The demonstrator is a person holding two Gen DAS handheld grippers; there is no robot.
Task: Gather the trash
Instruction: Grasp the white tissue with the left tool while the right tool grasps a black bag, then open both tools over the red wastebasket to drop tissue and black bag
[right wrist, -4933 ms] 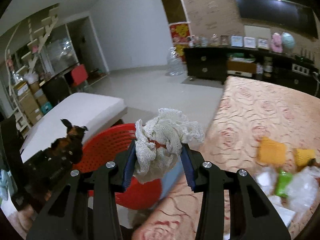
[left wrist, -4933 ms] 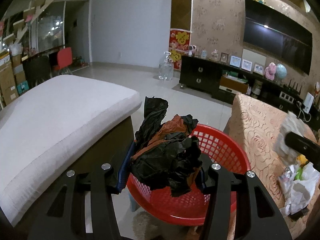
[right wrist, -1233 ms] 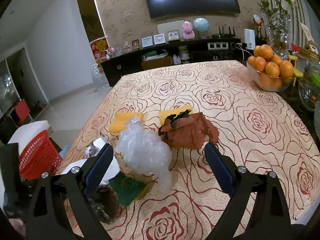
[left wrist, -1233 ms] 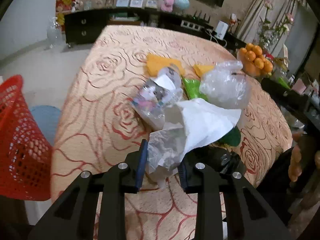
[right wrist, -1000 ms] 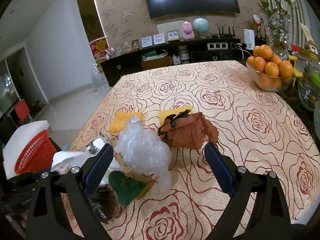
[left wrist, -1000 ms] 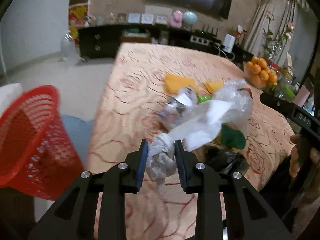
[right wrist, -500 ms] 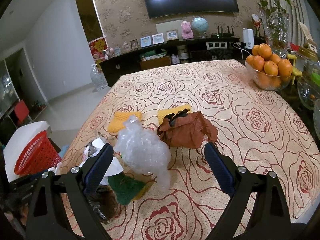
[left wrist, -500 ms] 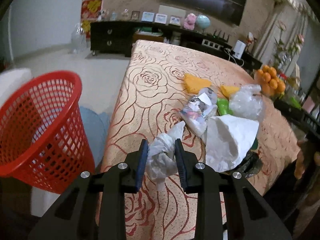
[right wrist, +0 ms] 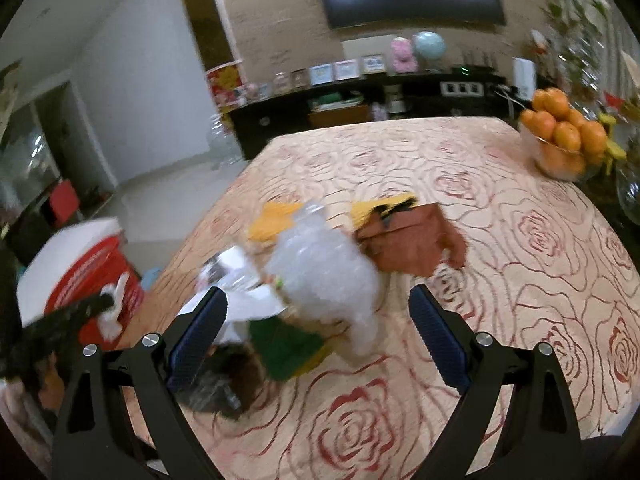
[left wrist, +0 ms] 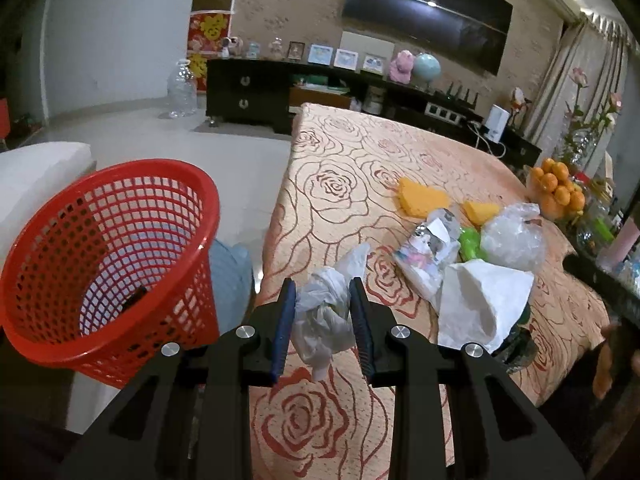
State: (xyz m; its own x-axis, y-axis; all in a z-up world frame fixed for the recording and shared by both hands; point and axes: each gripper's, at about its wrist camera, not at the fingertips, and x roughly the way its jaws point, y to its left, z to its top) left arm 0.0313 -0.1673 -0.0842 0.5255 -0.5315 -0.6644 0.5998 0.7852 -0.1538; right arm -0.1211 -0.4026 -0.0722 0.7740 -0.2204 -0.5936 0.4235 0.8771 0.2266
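Left gripper point(left wrist: 322, 316) clamped on crumpled white bag point(left wrist: 323, 314), held above table point(left wrist: 360, 160) edge, red basket point(left wrist: 108, 264) just beside, off left edge. Right gripper point(right wrist: 318, 332) spread wide, empty, over remaining trash pile point(right wrist: 320, 276); view blurred, contact probably none. Risk: loose bag tail snags basket rim, bag drops to floor.

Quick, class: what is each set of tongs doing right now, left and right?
Left tongs: closed on a crumpled white plastic bag.
Right tongs: open wide, holding nothing, above the clear plastic bag on the table.
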